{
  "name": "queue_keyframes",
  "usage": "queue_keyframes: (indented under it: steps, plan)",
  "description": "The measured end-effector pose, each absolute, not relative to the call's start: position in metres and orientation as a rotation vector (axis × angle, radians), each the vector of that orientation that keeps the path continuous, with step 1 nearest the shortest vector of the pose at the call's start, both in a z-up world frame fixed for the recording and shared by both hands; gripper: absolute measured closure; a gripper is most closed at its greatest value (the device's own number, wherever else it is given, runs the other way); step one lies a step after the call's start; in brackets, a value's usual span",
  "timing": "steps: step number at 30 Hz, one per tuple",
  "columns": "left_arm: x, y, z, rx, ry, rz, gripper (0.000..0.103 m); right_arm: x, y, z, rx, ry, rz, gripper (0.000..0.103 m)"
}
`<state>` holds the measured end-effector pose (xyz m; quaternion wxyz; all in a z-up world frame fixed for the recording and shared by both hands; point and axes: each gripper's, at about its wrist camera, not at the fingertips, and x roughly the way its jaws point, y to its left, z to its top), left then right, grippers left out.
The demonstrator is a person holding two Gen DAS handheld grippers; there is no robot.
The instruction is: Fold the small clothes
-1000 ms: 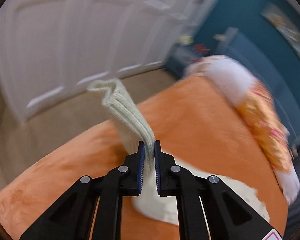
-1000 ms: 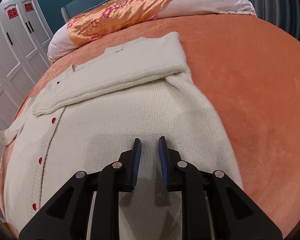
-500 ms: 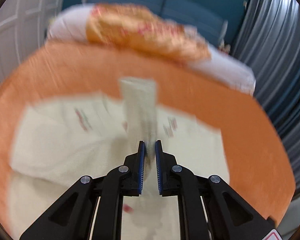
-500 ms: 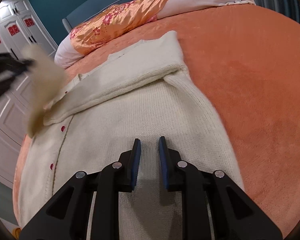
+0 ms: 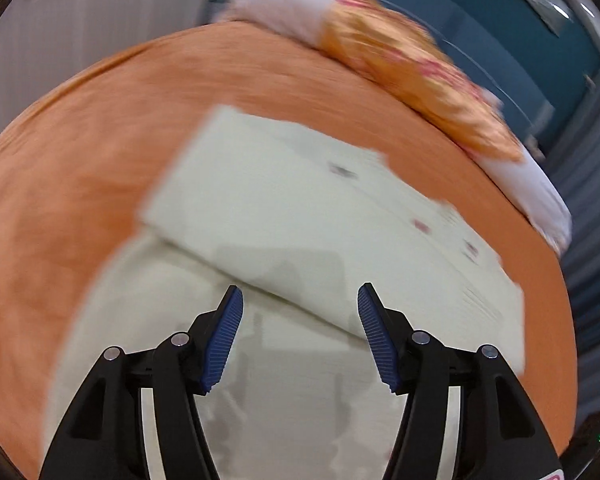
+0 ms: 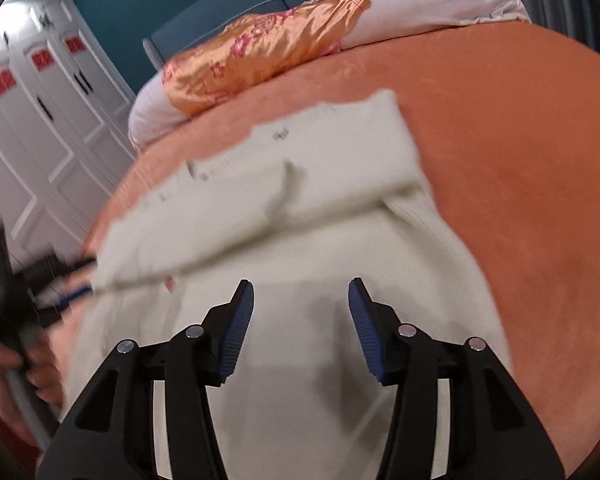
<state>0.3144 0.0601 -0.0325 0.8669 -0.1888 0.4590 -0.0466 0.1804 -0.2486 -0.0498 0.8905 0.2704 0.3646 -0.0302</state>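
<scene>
The left hand-held gripper (image 5: 300,336) is hovering with its jaws spread wide, gripping nothing; the right hand-held gripper (image 6: 301,330) is likewise gaping wide and empty; both are hanging over the cream knitted cardigan (image 6: 300,248), which is lying flat on the orange bed (image 6: 520,152) with both sleeves (image 5: 284,200) folded across its chest

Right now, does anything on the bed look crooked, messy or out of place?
Nothing stands out. The cream knitted cardigan lies flat on the orange bedspread with both sleeves folded across its chest; both claws hover open above it.
</scene>
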Motion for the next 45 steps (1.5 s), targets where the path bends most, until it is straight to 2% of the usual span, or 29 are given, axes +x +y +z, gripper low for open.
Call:
queue_keyframes:
  steps: [2, 4, 9, 11, 12, 13, 15, 18, 20, 22, 24, 26, 28, 32, 36, 39, 42, 45]
  plan:
    - [0.322, 0.085, -0.039, -0.466, 0.985, -0.075, 0.045, 0.203, -0.248, -0.045, 0.57, 0.766, -0.052, 0.054]
    - [0.331, 0.105, -0.049, -0.531, 1.006, -0.054, 0.045, 0.225, -0.248, -0.045, 0.591, 0.779, -0.06, 0.047]
    - [0.34, 0.133, -0.062, -0.638, 0.998, -0.033, 0.045, 0.263, -0.243, -0.055, 0.607, 0.857, -0.051, 0.046]
    - [0.344, 0.134, -0.065, -0.658, 1.001, -0.029, 0.049, 0.281, -0.238, -0.06, 0.548, 0.916, -0.057, 0.068]
    - [0.347, 0.135, -0.065, -0.653, 1.001, -0.018, 0.061, 0.288, -0.237, -0.055, 0.512, 0.918, -0.054, 0.078]
    - [0.35, 0.133, -0.063, -0.643, 0.99, -0.017, 0.069, 0.292, -0.238, -0.047, 0.503, 0.901, -0.033, 0.095]
    - [0.353, 0.135, -0.056, -0.608, 0.964, -0.009, 0.089, 0.291, -0.242, -0.015, 0.502, 0.798, 0.014, 0.095]
    - [0.353, 0.129, -0.045, -0.571, 0.908, -0.036, 0.09, 0.284, -0.247, 0.04, 0.439, 0.623, 0.044, 0.096]
    - [0.354, 0.12, -0.046, -0.529, 0.906, -0.064, 0.089, 0.279, -0.254, 0.052, 0.403, 0.559, 0.029, 0.096]
    - [0.355, 0.1, -0.058, -0.413, 0.93, -0.063, 0.089, 0.287, -0.264, 0.028, 0.387, 0.617, -0.025, 0.096]
    - [0.355, 0.088, -0.076, -0.339, 0.953, -0.045, 0.087, 0.302, -0.283, -0.029, 0.444, 0.764, -0.089, 0.096]
    - [0.346, 0.082, -0.085, -0.291, 0.884, -0.031, 0.083, 0.302, -0.29, -0.08, 0.469, 0.867, -0.119, 0.096]
    - [0.341, 0.08, -0.087, -0.262, 0.851, -0.031, 0.083, 0.289, -0.291, -0.087, 0.479, 0.804, -0.101, 0.096]
    - [0.34, 0.082, -0.091, -0.266, 0.829, -0.039, 0.082, 0.288, -0.291, -0.082, 0.474, 0.807, -0.111, 0.096]
    - [0.339, 0.082, -0.092, -0.273, 0.813, -0.044, 0.082, 0.276, -0.291, -0.064, 0.57, 0.758, -0.22, 0.089]
    - [0.338, 0.082, -0.093, -0.271, 0.807, -0.044, 0.082, 0.275, -0.26, -0.029, 0.603, 0.653, -0.114, 0.089]
    - [0.337, 0.081, -0.093, -0.271, 0.807, -0.043, 0.082, 0.32, -0.181, -0.007, 0.428, 0.755, 0.125, 0.089]
    - [0.337, 0.081, -0.093, -0.272, 0.808, -0.043, 0.082, 0.357, -0.104, -0.012, 0.268, 0.831, 0.3, 0.089]
